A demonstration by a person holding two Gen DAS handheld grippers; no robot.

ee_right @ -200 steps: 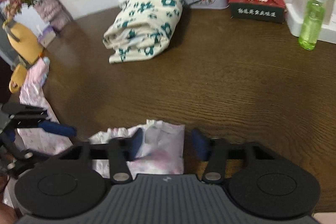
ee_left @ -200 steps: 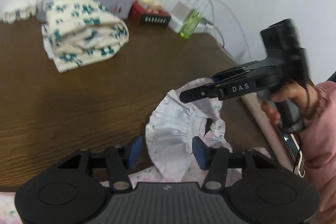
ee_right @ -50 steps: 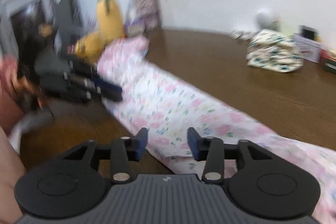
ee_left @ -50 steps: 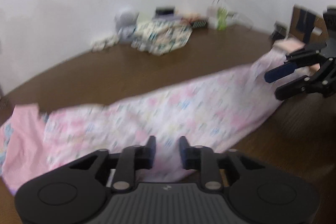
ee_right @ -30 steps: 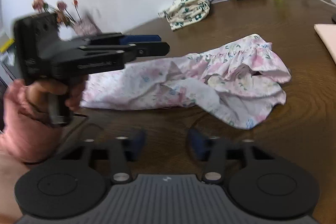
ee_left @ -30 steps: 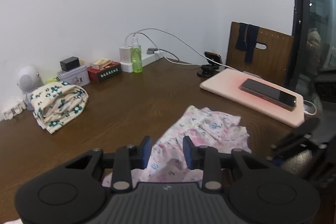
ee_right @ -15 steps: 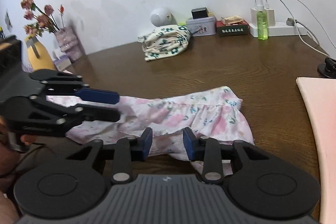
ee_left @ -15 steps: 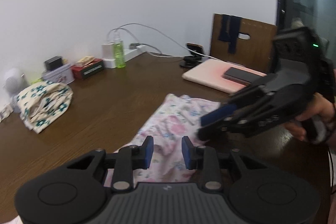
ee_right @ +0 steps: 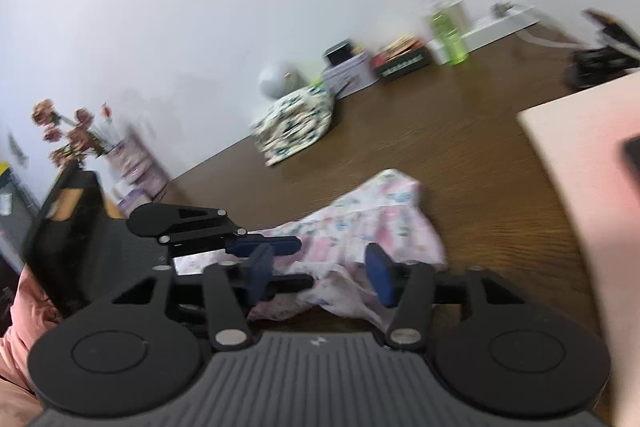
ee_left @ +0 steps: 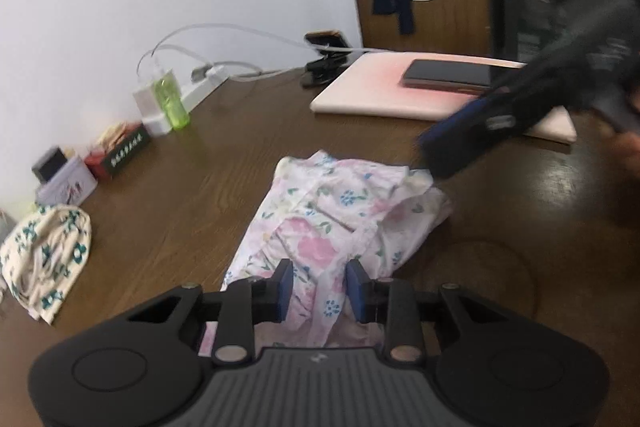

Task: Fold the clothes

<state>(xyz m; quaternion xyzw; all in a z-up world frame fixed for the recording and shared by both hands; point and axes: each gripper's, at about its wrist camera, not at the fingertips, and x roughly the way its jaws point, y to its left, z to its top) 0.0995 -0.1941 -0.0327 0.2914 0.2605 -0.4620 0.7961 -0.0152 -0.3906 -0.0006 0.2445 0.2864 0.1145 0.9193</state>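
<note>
The brown desk [ee_left: 168, 211] fills the middle of both views, with a pink board [ee_left: 376, 95] at the right carrying a dark phone [ee_left: 448, 73]. At centre lies the pink floral garment [ee_left: 340, 211], bunched into a loose heap on the desk, not yet a neat fold. An already folded cream garment with green flowers [ee_left: 44, 259] sits at lower left in the left wrist view.

The left claw [ee_left: 320, 291] stands narrow with the garment's near edge between its blue pads; whether they actually pinch the cloth cannot be told. The right claw [ee_right: 320, 273] is opening, cloth lying between its jaws but no pad pressing it.

To do this step well, I judge the left claw should keep the hem low and taut while the right claw frees itself cleanly, then takes a far corner so the layers flatten before the next fold.
</note>
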